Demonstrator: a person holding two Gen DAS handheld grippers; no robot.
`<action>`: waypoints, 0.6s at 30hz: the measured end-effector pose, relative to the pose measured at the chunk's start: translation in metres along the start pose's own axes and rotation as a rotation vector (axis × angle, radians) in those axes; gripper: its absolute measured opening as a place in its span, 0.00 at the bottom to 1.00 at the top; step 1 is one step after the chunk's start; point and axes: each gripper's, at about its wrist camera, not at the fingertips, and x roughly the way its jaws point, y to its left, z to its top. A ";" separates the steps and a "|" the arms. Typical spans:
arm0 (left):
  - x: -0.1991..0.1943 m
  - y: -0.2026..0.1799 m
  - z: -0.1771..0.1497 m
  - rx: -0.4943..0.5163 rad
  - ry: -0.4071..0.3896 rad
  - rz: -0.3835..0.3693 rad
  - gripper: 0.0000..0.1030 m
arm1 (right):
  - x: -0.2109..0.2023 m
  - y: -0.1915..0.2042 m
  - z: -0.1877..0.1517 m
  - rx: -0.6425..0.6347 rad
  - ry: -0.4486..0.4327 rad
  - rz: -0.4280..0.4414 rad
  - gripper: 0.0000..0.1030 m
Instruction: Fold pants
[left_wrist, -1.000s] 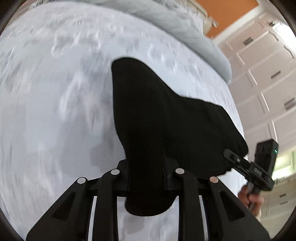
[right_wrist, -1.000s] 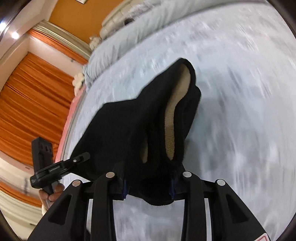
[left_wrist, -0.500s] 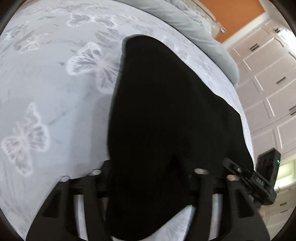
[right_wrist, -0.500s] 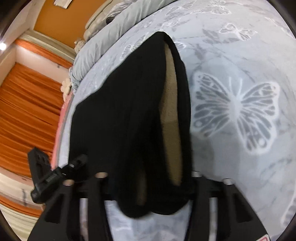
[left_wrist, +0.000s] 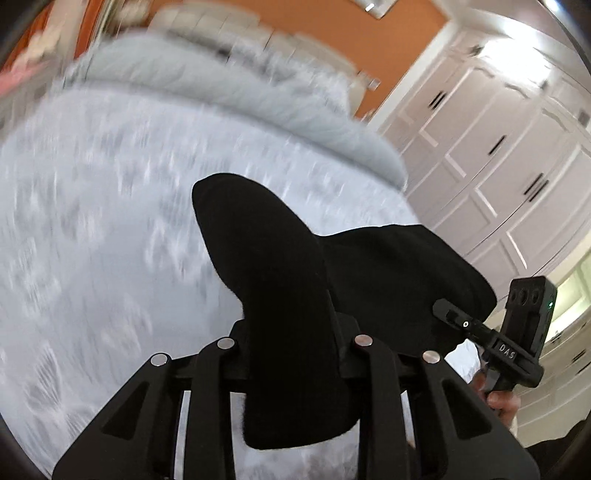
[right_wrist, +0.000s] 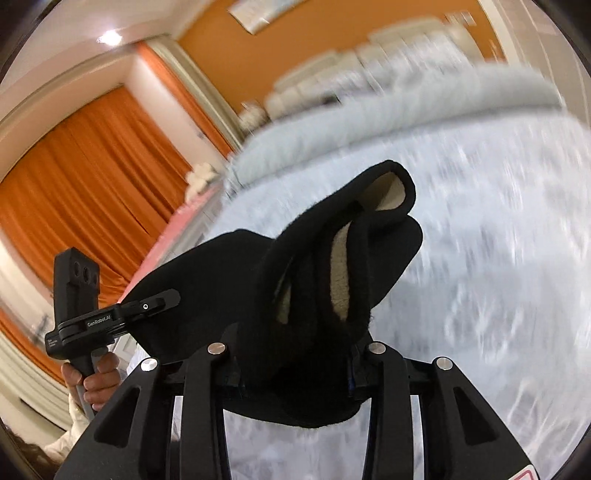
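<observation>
While both tools clamp them, black pants (left_wrist: 288, 295) held over bed (left_wrist: 92, 221)

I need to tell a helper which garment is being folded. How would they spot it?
Look above the pale grey butterfly-print bedspread. The black pants hang there between the left gripper and right gripper, each shut on them. The only dark item, with a beige fleecy lining.

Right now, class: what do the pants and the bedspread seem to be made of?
Pants: probably black fleece, matte; fuzzy edge, and a cream, fluffy lining shows inside. Bedspread: likely woven cloth, pale grey with a whitish print, though motion blur hides its weave.
</observation>
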 end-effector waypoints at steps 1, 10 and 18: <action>-0.003 -0.004 0.009 0.020 -0.031 0.002 0.25 | -0.001 0.005 0.016 -0.019 -0.034 0.008 0.33; 0.059 0.003 0.092 0.115 -0.225 0.065 0.27 | 0.053 -0.041 0.086 0.003 -0.180 0.020 0.36; 0.237 0.128 0.060 -0.083 -0.042 0.524 0.69 | 0.194 -0.214 0.040 0.284 0.014 -0.380 0.53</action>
